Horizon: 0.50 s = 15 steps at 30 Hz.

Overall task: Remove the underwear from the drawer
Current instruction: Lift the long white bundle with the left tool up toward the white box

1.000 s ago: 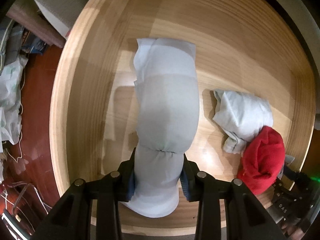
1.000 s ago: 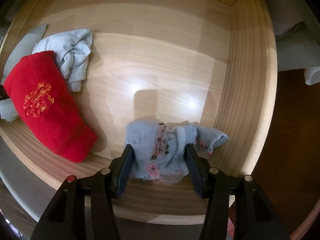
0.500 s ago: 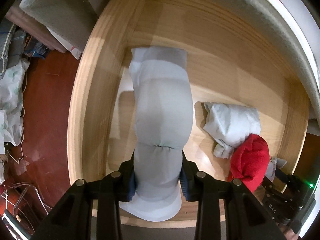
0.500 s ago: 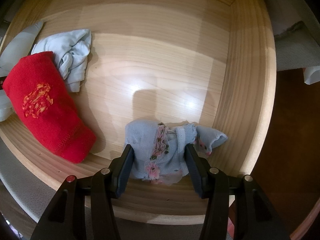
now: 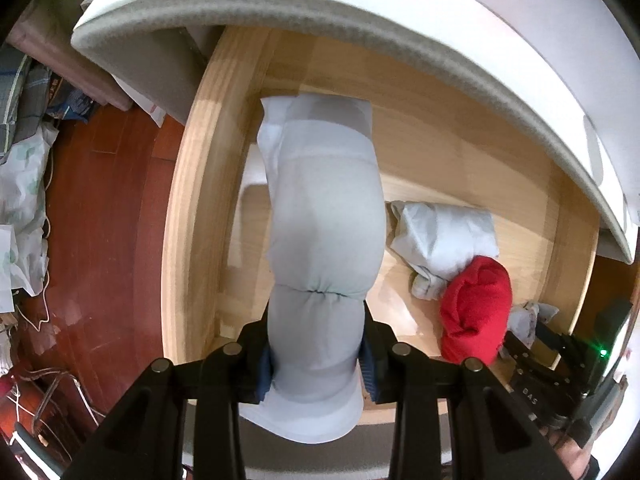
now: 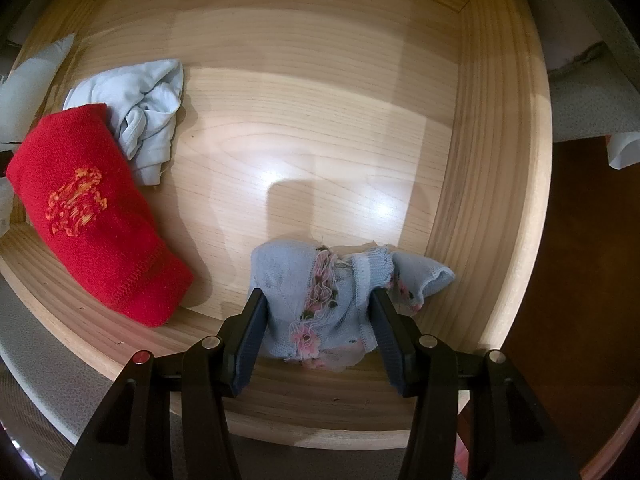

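Note:
A long pale grey pair of underwear [image 5: 324,220] hangs lengthwise from my left gripper [image 5: 316,356], which is shut on its lower part and holds it above the wooden drawer [image 5: 192,200]. In the right wrist view, my right gripper [image 6: 320,320] points down into the drawer [image 6: 480,160] near its front right corner. Its pads are shut on a light blue knitted piece [image 6: 288,276] with pink flower trim, which rests on the drawer floor. A crumpled light blue garment [image 6: 148,120] and a red knitted item [image 6: 92,216] lie at the left of that view.
A white cabinet top [image 5: 360,20] overhangs the back of the drawer. The red item [image 5: 476,308] and the crumpled garment [image 5: 444,232] lie right of the hanging underwear. Reddish wood floor [image 5: 100,200] with bags [image 5: 20,200] and cords lies left of the drawer.
My left gripper has risen with the grey underwear; the drawer looks farther away and the white cabinet top has come into view. The right gripper and its knitted piece have not moved.

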Motion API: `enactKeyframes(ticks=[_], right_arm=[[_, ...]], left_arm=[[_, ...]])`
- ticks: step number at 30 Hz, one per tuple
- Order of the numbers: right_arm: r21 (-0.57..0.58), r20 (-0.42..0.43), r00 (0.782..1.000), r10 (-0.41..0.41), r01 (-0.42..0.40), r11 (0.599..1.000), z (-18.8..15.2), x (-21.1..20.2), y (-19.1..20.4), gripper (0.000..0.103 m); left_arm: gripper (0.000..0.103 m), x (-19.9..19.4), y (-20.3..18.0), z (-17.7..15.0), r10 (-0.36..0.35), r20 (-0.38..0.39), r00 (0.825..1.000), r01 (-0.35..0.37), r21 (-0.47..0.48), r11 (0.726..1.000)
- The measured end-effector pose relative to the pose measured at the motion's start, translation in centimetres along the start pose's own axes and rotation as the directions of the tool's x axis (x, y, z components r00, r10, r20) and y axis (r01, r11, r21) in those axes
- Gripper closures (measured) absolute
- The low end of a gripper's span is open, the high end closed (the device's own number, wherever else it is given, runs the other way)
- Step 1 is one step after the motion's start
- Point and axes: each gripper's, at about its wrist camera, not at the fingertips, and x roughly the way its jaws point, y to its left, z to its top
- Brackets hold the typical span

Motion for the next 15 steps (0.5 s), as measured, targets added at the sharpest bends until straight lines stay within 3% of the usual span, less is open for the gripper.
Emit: enactKeyframes(ticks=[15], right_arm=[[0.000, 0.001, 1.000, 0.001, -0.001, 1.000, 0.1, 0.0, -0.1, 0.054]], left_arm=[[0.069, -2.1, -0.2, -1.6, 0.033, -0.016, 0.999, -0.032, 0.069, 0.997]])
